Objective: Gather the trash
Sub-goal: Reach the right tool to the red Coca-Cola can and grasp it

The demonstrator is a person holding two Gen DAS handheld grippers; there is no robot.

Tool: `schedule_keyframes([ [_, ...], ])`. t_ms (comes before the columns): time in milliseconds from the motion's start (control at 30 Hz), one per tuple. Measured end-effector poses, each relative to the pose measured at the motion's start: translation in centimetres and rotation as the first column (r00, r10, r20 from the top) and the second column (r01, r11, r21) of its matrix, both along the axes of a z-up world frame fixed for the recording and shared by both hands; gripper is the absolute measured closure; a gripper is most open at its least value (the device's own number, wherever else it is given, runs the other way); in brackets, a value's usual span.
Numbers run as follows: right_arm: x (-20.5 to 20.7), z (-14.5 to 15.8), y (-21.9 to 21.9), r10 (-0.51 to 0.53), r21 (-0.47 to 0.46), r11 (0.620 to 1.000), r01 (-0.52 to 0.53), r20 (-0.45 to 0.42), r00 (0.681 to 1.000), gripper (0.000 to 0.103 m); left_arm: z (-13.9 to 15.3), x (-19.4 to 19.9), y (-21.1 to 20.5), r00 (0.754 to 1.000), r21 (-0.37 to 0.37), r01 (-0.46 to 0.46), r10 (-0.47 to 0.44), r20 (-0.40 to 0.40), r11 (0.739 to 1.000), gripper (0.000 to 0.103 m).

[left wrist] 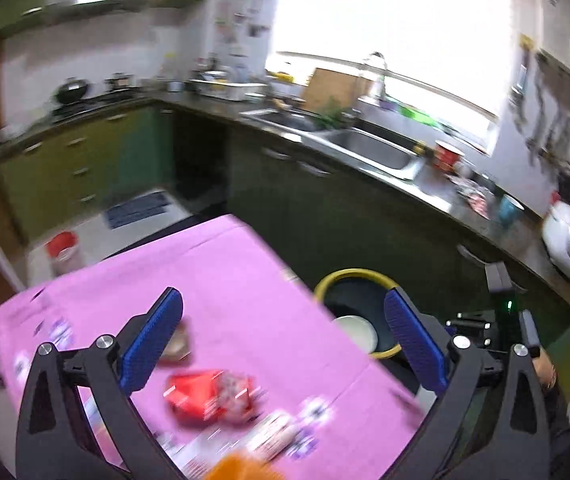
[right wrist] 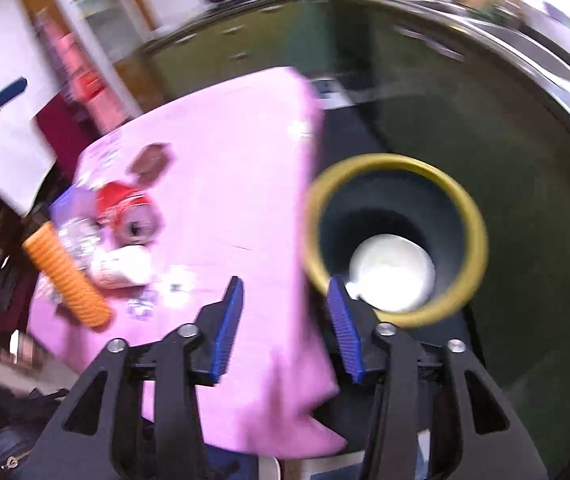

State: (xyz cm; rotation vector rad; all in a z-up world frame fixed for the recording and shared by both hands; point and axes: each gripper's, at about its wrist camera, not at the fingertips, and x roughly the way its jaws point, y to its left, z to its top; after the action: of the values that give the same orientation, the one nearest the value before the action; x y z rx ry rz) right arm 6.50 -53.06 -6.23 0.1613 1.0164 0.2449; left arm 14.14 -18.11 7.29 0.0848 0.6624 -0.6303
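Left wrist view shows the left gripper point(left wrist: 283, 340) spread wide and empty above the pink table point(left wrist: 245, 280), with a red wrapper point(left wrist: 209, 396) lying between its fingers and a brown packet point(left wrist: 175, 346) just beside the left pad; the yellow-rimmed bin point(left wrist: 355, 276) stands off the table's far edge. Right wrist view has the right gripper point(right wrist: 287, 330) open too, gripping nothing, over the table edge beside the bin, which holds a white round object point(right wrist: 393, 272); blurred trash, an orange ridged object point(right wrist: 67, 276) among it, lies on the table.
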Motion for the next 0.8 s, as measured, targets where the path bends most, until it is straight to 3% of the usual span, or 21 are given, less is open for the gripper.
schedule_keyframes([
  [133, 3.3, 0.9, 6.7, 0.227, 0.003, 0.974, -0.227, 0.022, 0.974, 0.055, -2.1, -2.0, 6.1, 0.993, 0.021, -0.118, 0.117, 0.023, 0.993, 0.007],
  [200, 4.9, 1.0, 9.7, 0.327, -0.020, 0.945, -0.327, 0.026, 0.945, 0.053, -3.0, -2.8, 8.6, 0.987, 0.033, -0.160, 0.159, 0.030, 0.987, 0.007],
  [333, 7.7, 0.1, 16.1, 0.517, -0.113, 0.850, -0.514, -0.003, 0.856, 0.036, -4.3, -4.0, 12.6, 0.976, 0.028, -0.218, 0.218, 0.029, 0.975, 0.007],
  [533, 10.7, -2.6, 21.0, 0.658, -0.160, 0.730, -0.664, -0.097, 0.747, 0.033, -5.7, -4.6, 15.8, 0.958, -0.011, -0.285, 0.285, 0.020, 0.959, 0.007],
  [700, 12.6, -4.6, 22.6, 0.708, -0.167, 0.666, -0.727, -0.166, 0.686, 0.032, -7.0, -4.3, 17.0, 0.956, -0.037, -0.294, 0.293, -0.016, 0.955, 0.007],
  [800, 13.6, -5.6, 23.4, 0.725, -0.156, 0.645, -0.748, -0.185, 0.664, 0.029, -7.7, -3.7, 17.4, 0.955, -0.039, -0.295, 0.294, -0.036, 0.955, 0.007],
])
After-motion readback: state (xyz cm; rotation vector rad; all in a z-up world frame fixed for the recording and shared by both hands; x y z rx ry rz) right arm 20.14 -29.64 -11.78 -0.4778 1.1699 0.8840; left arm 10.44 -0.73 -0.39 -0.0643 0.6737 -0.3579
